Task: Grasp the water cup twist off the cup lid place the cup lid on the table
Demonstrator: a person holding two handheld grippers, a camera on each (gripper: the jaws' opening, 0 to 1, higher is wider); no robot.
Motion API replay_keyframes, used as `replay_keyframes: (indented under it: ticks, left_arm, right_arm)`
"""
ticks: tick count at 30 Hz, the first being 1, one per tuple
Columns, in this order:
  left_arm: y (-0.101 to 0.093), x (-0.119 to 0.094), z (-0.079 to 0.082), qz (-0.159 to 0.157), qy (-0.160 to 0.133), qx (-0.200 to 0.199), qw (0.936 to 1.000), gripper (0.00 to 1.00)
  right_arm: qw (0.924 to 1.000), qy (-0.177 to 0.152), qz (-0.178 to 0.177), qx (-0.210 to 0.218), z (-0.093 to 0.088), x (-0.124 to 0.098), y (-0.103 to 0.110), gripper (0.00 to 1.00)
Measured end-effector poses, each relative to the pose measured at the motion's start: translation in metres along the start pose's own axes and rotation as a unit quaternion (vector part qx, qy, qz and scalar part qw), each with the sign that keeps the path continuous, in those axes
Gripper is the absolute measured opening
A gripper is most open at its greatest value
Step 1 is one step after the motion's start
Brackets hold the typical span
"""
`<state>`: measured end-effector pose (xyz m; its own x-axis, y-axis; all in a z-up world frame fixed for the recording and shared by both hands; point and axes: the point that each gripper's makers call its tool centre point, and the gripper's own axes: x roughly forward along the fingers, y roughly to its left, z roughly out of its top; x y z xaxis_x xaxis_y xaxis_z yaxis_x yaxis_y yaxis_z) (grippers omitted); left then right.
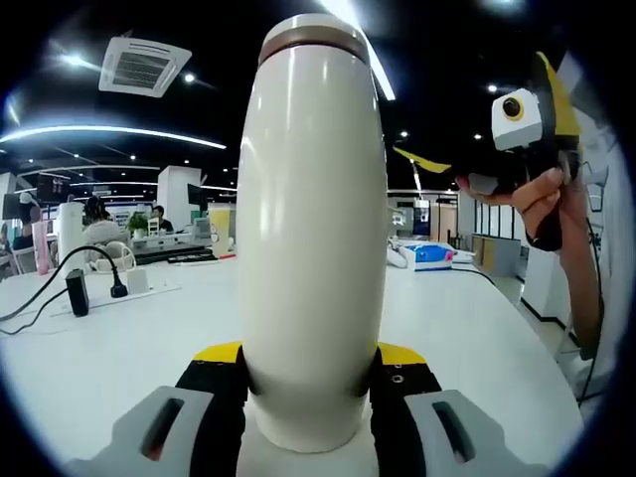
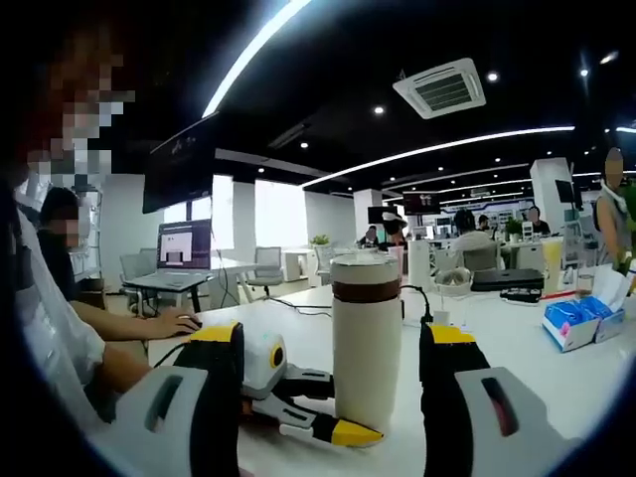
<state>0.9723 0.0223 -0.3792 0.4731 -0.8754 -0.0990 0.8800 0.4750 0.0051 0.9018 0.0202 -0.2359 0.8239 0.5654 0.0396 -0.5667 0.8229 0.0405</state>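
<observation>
Two tongs (image 1: 310,373) pinch cup (image 1: 313,229); table (image 1: 119,348) roomy.

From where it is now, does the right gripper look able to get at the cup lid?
Probably yes. The right gripper is open and faces the water cup; nothing covers the cup lid, and the left gripper holds the base only.

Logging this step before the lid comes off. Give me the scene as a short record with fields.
cup: cream water cup upright on the white table
lid: cup lid still on, above a brown band
left claw: left claw closed on the cup's lower body
right claw: right claw open, level with the cup, not touching it
nearby: blue box and black power adapter on the table
</observation>
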Motion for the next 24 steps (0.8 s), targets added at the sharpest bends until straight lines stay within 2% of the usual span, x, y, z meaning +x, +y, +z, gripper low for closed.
replay_keyframes:
  ticks: [4, 8, 13, 24]
  left_arm:
    - [0.000, 0.000, 0.000, 0.001, 0.000, -0.002, 1.0000, 0.50]
    - [0.001, 0.000, 0.000, 0.001, 0.000, -0.003, 1.0000, 0.49]
    - [-0.001, -0.001, 0.000, 0.002, 0.001, -0.003, 1.0000, 0.50]
    - [-0.005, -0.004, 0.001, 0.002, 0.001, 0.001, 1.0000, 0.50]
  right_arm:
    - [0.9996, 0.010, -0.024, -0.007, 0.001, 0.010, -0.007, 0.66]
    - [0.9991, -0.009, -0.040, -0.004, 0.013, 0.019, -0.012, 0.66]
    - [0.9970, -0.011, -0.073, -0.023, 0.017, 0.036, -0.018, 0.66]
    - [0.9952, -0.039, -0.090, -0.003, 0.026, 0.050, -0.019, 0.62]
